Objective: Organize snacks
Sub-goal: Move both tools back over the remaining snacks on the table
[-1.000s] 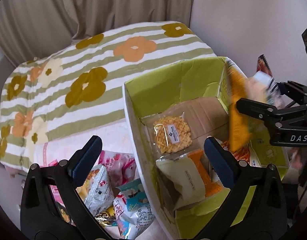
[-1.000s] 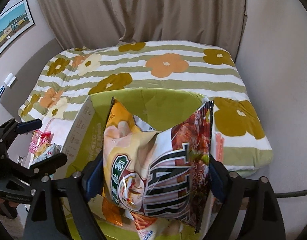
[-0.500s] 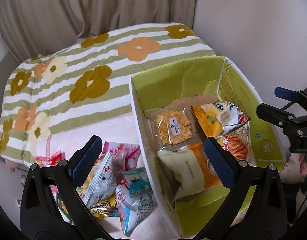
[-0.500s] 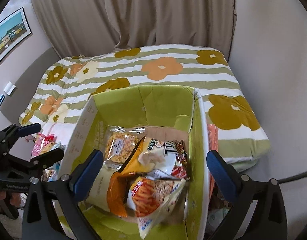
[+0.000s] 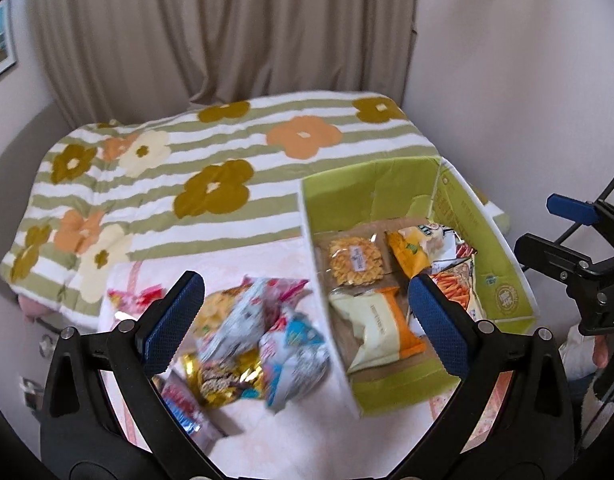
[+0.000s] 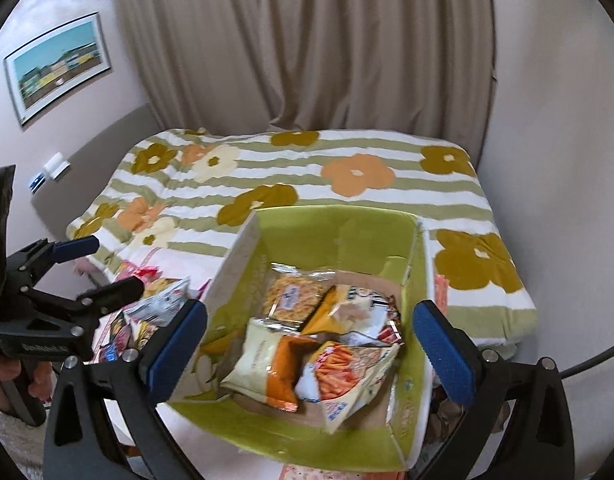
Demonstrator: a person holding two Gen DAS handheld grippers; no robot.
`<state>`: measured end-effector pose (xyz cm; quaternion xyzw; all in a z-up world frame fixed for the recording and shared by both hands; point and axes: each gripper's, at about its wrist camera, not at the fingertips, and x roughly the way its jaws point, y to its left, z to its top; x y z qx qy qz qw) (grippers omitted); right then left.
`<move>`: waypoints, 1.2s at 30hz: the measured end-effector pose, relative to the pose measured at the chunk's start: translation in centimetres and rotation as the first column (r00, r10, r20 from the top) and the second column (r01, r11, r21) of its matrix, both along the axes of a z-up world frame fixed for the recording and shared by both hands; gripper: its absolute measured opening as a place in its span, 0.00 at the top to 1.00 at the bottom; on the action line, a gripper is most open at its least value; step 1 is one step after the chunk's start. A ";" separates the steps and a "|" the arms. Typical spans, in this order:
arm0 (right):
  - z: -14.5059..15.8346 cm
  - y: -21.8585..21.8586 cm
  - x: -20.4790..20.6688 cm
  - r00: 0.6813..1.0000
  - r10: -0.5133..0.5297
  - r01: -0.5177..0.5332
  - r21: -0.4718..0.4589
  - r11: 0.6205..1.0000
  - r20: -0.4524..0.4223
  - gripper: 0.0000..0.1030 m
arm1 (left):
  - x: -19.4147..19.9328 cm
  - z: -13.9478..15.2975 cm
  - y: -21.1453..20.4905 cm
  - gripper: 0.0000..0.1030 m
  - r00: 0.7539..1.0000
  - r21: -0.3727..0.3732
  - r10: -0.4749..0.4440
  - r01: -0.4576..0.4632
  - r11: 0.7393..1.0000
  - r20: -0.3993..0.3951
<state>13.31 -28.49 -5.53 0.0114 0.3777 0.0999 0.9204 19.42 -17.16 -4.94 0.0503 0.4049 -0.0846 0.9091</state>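
Now, both wide and empty: left gripper (image 5: 303,320) above the loose snack pile (image 5: 251,348) on the bed (image 5: 155,184), right gripper (image 6: 307,344) with jaws just opened, above the green box (image 6: 339,232). Inside the box: waffle pack (image 6: 293,296), orange-and-cream bag (image 6: 267,364), carrot-stick bag (image 6: 343,376).

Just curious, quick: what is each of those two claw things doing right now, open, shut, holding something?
Left gripper: open, holding nothing.
Right gripper: open, empty, jaws just opened.

Glossy plastic snack packets (image 5: 243,344) beside matt cardboard box (image 6: 235,264).
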 end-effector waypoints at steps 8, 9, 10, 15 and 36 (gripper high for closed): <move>1.8 4.5 -2.7 0.992 0.076 -0.078 0.009 0.997 0.103 0.00 | -4.6 1.1 8.3 0.02 0.990 0.016 0.138 -0.138 0.990 0.032; 1.9 5.4 -2.9 0.990 0.084 -0.085 0.003 0.996 0.109 0.00 | -5.1 1.2 9.6 0.02 0.987 0.014 0.154 -0.155 0.988 0.034; 1.9 6.0 -3.1 0.990 0.089 -0.089 0.001 0.996 0.111 0.00 | -5.3 1.1 10.4 0.02 0.986 0.013 0.163 -0.164 0.986 0.036; 1.0 10.0 -3.9 0.991 0.100 -0.104 0.052 0.993 0.085 0.00 | -7.0 0.9 16.0 0.02 0.981 -0.002 0.190 -0.190 0.982 0.033; -11.5 25.3 -4.6 0.977 -0.009 0.053 0.200 0.978 -0.215 0.00 | -5.5 -10.9 29.8 0.02 0.975 0.013 -0.115 0.119 0.993 -0.188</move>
